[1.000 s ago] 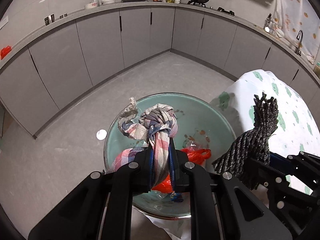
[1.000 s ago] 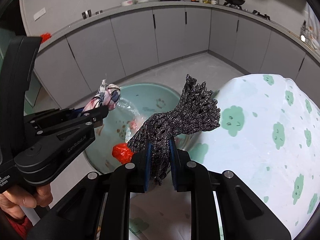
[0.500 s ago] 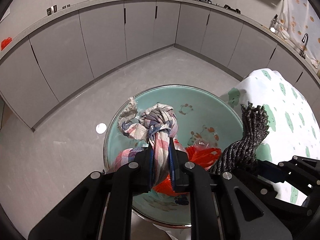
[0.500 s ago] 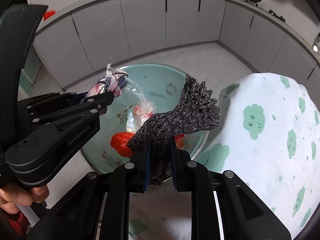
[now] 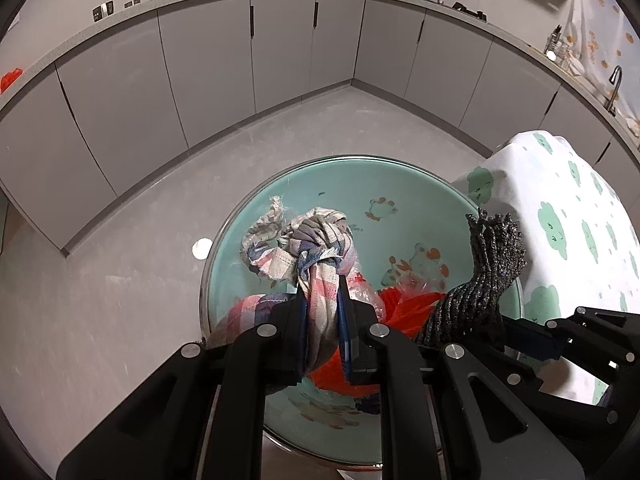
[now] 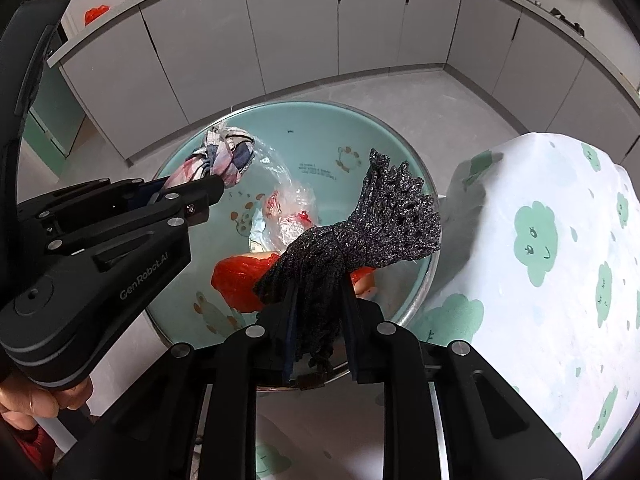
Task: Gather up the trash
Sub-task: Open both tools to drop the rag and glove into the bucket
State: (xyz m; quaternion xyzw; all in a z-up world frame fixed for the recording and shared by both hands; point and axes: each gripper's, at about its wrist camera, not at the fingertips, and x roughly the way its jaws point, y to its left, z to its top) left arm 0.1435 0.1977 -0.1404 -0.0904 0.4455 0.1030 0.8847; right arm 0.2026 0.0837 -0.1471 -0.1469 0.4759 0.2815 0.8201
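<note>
My left gripper (image 5: 323,320) is shut on a knotted plaid rag (image 5: 316,248) and holds it over a large teal basin (image 5: 344,192). My right gripper (image 6: 320,320) is shut on a dark grey knitted cloth (image 6: 384,216) above the basin's near rim (image 6: 424,292). Inside the basin lie a red plastic bag (image 6: 236,280) and crumpled clear plastic (image 6: 288,216). In the right wrist view the left gripper (image 6: 208,196) with the rag (image 6: 228,156) is at the left. In the left wrist view the grey cloth (image 5: 484,280) is at the right.
A table under a white cloth with green clouds (image 6: 552,264) stands right of the basin. Grey kitchen cabinets (image 5: 224,64) run along the far walls with a grey floor (image 5: 120,280) between. A small white disc (image 5: 202,248) lies on the floor left of the basin.
Both grippers have moved forward and down over the basin with their cloths still held. The basin now fills more of both views.
</note>
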